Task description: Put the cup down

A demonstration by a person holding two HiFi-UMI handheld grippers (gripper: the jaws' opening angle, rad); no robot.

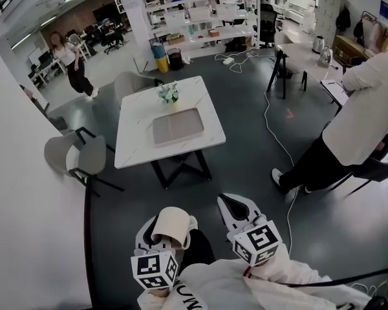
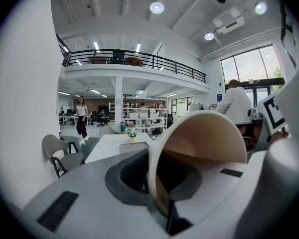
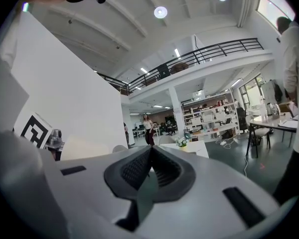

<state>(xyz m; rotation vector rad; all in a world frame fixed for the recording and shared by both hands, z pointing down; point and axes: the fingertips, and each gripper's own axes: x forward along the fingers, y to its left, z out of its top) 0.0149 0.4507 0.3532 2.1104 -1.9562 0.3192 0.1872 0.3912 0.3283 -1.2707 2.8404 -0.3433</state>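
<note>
Dark grey floor fills most of the open office, and the white worktop [image 1: 134,134] stands well ahead of the person, carrying a grey tray [image 1: 178,126] at its middle and a small pot of flowers [image 1: 169,93] by its far edge. The cup [image 2: 209,138] is nowhere near it yet. It hangs in the air close to the person's body, over bare floor, well short of the worktop's near edge.

The left gripper [image 1: 169,228] has its fingers pinching the cup's thin wall at the rim, so the cup lies tipped on its side with its mouth turned back toward that gripper's camera. The right gripper [image 1: 231,202] carries nothing, and its fingers are pressed together.

To set the cup down well, the person would likely need to bring it over a bare strip of the worktop beside the tray. The wrist should then roll until the base faces down, and the fingers should part only once the base sits flat.

The cup looks like cream paper, tan and shadowed inside and apparently empty. It is light and easily crushed or tipped, so a gentle pinch suits it.
</note>
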